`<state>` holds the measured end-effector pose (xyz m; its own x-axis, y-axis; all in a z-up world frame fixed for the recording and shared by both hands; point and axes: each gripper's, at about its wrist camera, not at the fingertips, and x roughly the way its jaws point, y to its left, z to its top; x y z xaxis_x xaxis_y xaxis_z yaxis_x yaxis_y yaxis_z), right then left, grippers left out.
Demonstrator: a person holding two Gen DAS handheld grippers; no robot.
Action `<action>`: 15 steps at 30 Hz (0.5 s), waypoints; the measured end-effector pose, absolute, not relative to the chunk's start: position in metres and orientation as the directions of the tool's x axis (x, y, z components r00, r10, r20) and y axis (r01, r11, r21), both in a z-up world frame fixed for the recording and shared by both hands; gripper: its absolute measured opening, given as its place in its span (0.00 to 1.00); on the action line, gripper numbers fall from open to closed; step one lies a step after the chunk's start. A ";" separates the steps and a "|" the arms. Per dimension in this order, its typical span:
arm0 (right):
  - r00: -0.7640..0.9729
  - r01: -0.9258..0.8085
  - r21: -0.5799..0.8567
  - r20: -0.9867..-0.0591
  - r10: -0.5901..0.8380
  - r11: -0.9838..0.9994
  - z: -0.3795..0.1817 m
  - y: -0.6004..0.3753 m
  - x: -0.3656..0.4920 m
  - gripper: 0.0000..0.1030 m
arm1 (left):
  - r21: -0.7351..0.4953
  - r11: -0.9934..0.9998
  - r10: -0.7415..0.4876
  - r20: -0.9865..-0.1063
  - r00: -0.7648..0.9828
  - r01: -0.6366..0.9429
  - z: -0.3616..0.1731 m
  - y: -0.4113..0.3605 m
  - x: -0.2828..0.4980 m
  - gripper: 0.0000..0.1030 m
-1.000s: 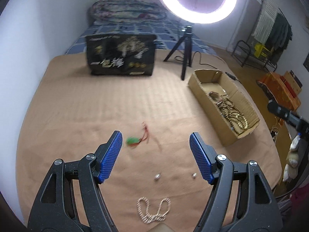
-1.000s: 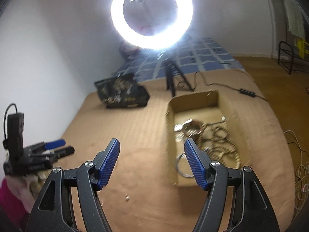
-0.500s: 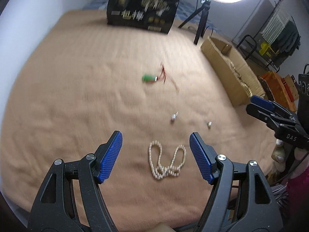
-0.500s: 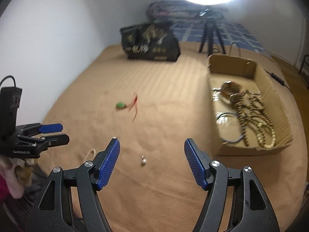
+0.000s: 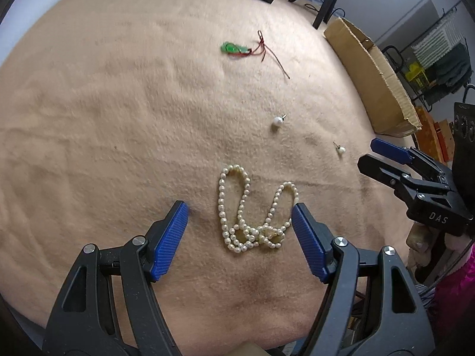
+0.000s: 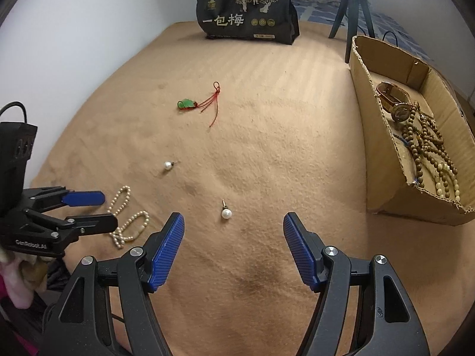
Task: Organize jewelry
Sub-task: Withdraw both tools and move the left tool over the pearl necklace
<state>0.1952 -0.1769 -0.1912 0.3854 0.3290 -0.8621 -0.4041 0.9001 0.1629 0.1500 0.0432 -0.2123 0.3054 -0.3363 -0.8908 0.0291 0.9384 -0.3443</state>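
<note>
Two wide-open grippers: your left gripper (image 5: 239,216) brackets the pearl necklace (image 5: 254,207), so close on it next, while your right gripper (image 6: 233,231) hovers near an earring (image 6: 226,213).

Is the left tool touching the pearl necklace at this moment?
Cannot tell. In the left wrist view the open left tool brackets the pearl necklace, and its right finger overlaps the strand's edge; the right wrist view hides that spot.
</note>
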 end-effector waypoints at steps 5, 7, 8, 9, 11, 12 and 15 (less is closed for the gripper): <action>0.383 -0.395 0.163 -0.866 0.323 0.904 -0.196 -0.178 0.199 0.67 | -0.347 0.935 -0.353 -0.889 0.292 0.073 -0.215 0.029 0.150 0.72; 0.381 -0.394 0.162 -0.867 0.321 0.905 -0.198 -0.178 0.200 0.67 | -0.336 0.937 -0.350 -0.891 0.290 0.098 -0.214 0.022 0.149 0.72; 0.379 -0.396 0.162 -0.868 0.322 0.904 -0.199 -0.177 0.200 0.67 | -0.322 0.940 -0.342 -0.894 0.290 0.115 -0.214 0.018 0.148 0.72; 0.376 -0.401 0.162 -0.868 0.323 0.902 -0.200 -0.176 0.200 0.67 | -0.303 0.944 -0.328 -0.898 0.293 0.131 -0.214 0.013 0.147 0.72; 0.371 -0.413 0.153 -0.872 0.319 0.898 -0.202 -0.171 0.200 0.67 | -0.260 0.953 -0.296 -0.907 0.299 0.154 -0.215 0.005 0.146 0.72; 0.371 -0.419 0.145 -0.874 0.315 0.896 -0.203 -0.169 0.199 0.67 | -0.242 0.957 -0.282 -0.911 0.303 0.162 -0.215 0.003 0.146 0.72; 0.381 -0.438 0.118 -0.874 0.303 0.891 -0.205 -0.162 0.198 0.65 | -0.174 0.969 -0.224 -0.920 0.323 0.177 -0.216 -0.003 0.144 0.63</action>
